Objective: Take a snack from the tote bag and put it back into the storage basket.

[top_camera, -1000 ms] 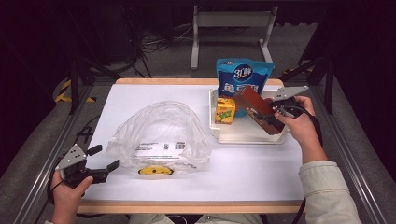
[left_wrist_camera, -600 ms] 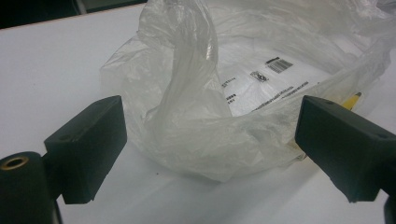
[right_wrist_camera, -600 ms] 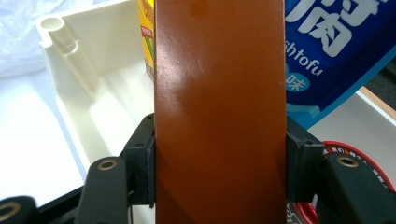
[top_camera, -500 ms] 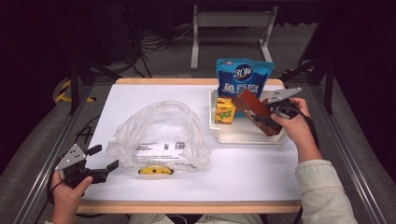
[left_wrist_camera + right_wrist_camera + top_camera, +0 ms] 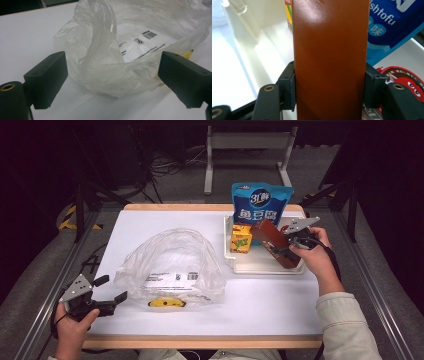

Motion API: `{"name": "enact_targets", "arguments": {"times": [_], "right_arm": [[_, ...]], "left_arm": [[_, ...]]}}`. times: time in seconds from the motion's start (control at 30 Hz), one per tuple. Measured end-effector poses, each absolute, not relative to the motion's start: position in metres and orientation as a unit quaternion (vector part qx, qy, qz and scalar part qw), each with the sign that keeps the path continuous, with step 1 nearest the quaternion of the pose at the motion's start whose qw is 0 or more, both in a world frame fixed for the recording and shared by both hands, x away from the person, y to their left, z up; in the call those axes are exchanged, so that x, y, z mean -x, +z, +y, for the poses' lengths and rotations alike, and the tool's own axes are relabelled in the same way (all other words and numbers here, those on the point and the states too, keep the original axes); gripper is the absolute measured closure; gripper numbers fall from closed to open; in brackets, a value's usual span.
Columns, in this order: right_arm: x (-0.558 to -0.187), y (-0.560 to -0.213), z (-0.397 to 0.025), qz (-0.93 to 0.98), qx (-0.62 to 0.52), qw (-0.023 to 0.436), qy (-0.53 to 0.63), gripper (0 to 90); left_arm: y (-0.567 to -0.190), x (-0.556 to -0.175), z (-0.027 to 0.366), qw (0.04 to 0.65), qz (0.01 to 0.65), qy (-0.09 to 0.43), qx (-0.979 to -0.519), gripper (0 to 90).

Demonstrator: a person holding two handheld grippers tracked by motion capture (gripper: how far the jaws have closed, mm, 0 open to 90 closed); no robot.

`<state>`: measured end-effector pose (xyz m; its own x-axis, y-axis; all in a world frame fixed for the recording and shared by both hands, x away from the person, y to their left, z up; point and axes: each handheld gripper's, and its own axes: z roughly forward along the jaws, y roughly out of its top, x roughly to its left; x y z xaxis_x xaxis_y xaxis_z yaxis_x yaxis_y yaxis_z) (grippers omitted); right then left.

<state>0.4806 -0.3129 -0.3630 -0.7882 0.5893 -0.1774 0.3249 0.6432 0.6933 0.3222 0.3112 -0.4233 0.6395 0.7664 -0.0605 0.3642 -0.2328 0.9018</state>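
Lifted higher, brown box (image 5: 329, 57) clamped in right hand-held gripper (image 5: 329, 92); its view reveals M&M's pack (image 5: 404, 82).

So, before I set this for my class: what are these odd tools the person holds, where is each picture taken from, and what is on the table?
A person sits at a white table with a hand-held two-jaw gripper in each hand. The high view looks down from above; the other two pictures come from cameras riding on each gripper. The left gripper is open, its jaws apart in front of a crumpled clear plastic bag. The right gripper is shut on a brown box, held above a white tray. In the tray stand a yellow drink carton and a blue snack pouch.
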Motion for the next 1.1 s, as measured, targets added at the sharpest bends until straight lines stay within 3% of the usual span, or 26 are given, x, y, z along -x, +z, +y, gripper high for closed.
{"name": "enact_targets", "arguments": {"times": [1.1], "right_arm": [[-0.467,-0.364,-0.297,0.911,-0.189,0.181,0.318,39.9]], "left_arm": [[-0.423,-0.323,0.311,0.497,0.372,0.203,-0.757,9.6]]}}
